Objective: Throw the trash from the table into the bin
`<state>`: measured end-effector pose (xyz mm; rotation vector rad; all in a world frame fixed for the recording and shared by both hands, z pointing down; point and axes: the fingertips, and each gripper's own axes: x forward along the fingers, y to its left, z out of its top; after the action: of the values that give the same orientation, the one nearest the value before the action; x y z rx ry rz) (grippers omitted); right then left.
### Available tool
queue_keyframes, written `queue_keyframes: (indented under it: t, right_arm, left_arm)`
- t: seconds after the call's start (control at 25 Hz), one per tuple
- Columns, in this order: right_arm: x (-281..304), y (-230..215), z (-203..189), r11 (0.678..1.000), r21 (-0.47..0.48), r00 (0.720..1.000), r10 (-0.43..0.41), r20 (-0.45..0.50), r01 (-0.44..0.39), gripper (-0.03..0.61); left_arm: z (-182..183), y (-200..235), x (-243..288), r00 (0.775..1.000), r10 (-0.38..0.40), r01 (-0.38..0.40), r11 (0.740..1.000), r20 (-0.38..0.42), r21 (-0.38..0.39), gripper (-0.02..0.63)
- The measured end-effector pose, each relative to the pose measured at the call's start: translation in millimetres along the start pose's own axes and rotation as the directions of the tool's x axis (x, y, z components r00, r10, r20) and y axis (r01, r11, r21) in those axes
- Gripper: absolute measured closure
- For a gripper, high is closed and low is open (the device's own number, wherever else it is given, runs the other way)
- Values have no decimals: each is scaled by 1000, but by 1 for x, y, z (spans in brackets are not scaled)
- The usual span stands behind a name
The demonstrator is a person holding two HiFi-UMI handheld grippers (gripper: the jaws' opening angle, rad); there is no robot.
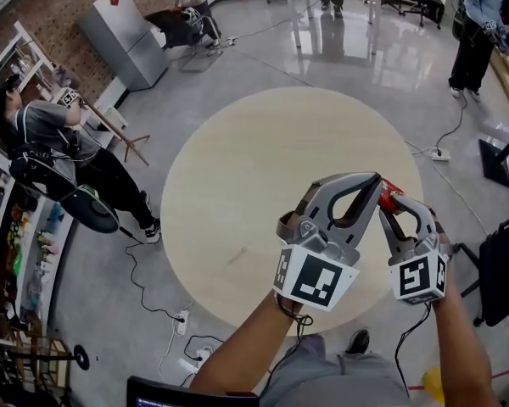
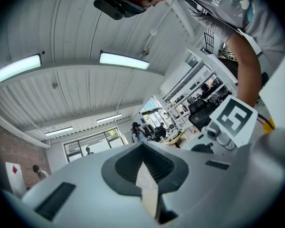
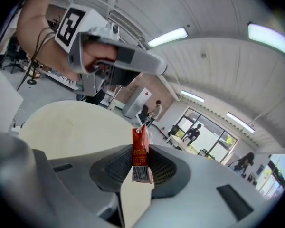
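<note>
Right gripper is raised over the near right part of the round beige table, held in the person's right hand. Its jaws are pinched on a flat red packet with white print and a barcode at its lower end. The packet stands upright between the pads and projects past the tips, clear of the tabletop. In the head view only a small red corner of it shows. Left gripper is just beside the right one, tips nearly meeting it, and its jaws are pressed together with nothing between them. A grey box with a red mark stands on the floor beyond the table, well apart from both grippers. It is possibly the bin, but this cannot be confirmed at that distance.
</note>
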<state>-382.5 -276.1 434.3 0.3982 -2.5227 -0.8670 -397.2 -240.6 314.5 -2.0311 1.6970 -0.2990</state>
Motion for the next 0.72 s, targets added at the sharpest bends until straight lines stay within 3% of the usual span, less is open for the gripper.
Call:
queue_keyframes:
  t: [0.16, 0.36, 0.56, 0.72]
  right_arm:
    - [-101, -83, 11, 983, -56, 979, -165, 124, 173, 471]
    - [-240, -155, -21, 945, -84, 941, -303, 152, 317, 471]
    - [-350, -182, -46, 913, -105, 915, -380, 136, 395, 471]
    - [-404, -181, -48, 889, -104, 893, -436, 109, 446, 471]
  left_arm:
    - [64, -49, 32, 999, -12, 10, 999, 52, 41, 569]
    - [154, -143, 84, 988, -68, 54, 993, 137, 104, 569]
    - [221, -222, 103, 974, -123, 96, 985, 189, 142, 569]
    - [255, -254, 98, 959, -180, 145, 976, 221, 164, 569]
